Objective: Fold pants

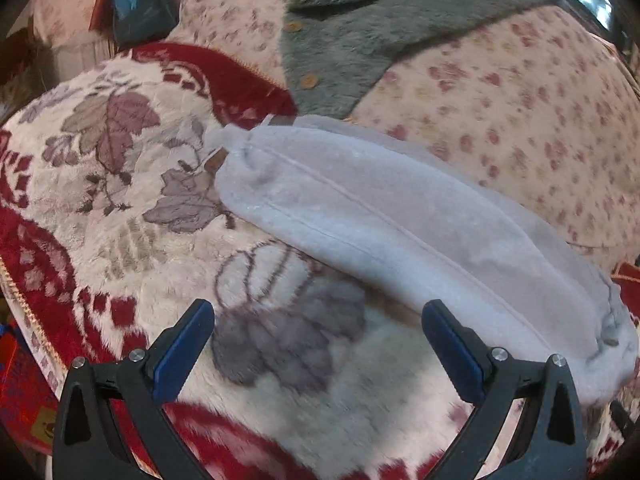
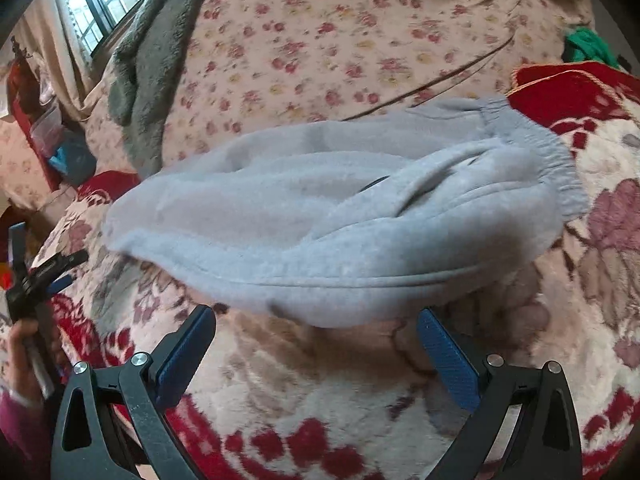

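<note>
On the blanket [image 1: 120, 208], folded pants [image 1: 400, 232]

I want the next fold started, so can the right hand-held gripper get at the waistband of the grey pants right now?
Probably yes: the right hand-held gripper is open, and nothing lies between it and the elastic waistband of the grey pants.

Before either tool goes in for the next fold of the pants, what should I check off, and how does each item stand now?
1. Left tool open and empty: ok.
2. Right tool open and empty: ok.
3. Pants lying in a long folded bundle on the red floral blanket: ok.
4. Elastic waistband visible at one end: ok.
5. Grey fleece garment apart from the pants: not ok, it meets their far end.
6. Layers underneath aligned: cannot tell.
</note>
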Action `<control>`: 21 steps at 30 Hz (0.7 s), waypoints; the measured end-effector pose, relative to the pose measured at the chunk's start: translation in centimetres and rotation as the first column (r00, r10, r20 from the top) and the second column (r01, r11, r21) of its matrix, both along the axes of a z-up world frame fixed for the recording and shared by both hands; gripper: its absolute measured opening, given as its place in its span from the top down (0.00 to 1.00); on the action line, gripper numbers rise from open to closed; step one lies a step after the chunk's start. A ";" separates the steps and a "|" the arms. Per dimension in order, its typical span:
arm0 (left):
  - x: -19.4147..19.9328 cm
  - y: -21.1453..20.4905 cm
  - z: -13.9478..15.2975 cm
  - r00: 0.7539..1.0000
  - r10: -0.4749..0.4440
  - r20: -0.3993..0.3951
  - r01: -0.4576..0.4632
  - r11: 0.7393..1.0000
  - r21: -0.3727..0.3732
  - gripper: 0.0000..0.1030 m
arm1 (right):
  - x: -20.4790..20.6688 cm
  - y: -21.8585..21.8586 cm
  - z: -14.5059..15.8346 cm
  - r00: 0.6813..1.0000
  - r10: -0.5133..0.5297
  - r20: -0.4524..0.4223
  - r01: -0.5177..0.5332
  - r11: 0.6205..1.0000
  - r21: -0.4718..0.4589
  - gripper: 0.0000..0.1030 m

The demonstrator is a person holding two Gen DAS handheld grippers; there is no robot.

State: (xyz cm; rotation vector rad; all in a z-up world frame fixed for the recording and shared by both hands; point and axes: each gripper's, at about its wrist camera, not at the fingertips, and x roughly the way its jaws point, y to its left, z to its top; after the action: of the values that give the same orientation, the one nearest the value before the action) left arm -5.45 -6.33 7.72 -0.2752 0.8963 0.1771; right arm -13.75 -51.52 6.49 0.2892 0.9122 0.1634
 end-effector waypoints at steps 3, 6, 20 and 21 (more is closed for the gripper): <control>1.3 1.0 -1.3 0.999 0.012 -0.031 -0.013 1.000 -0.027 0.00 | 0.1 -0.4 -0.5 1.000 -0.017 -0.017 0.017 1.000 -0.015 0.00; 2.7 2.0 -2.8 0.998 0.032 -0.057 -0.036 0.996 -0.076 0.00 | -0.1 -1.2 -1.0 0.999 -0.043 -0.032 0.042 0.999 -0.021 0.00; 8.1 3.5 -5.5 0.994 0.080 -0.071 -0.090 0.985 -0.150 0.00 | 0.3 -4.7 -2.4 0.988 -0.132 -0.086 0.137 0.988 0.066 0.00; 8.4 3.6 -5.7 0.994 0.083 -0.070 -0.093 0.983 -0.157 0.00 | 0.4 -4.9 -2.4 0.987 -0.138 -0.086 0.144 0.987 0.073 0.00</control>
State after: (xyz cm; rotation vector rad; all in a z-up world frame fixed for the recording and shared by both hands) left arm 2.99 -2.76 2.07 -0.4618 0.9629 0.1970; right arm -13.38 -56.40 4.04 0.4351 0.9634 0.0569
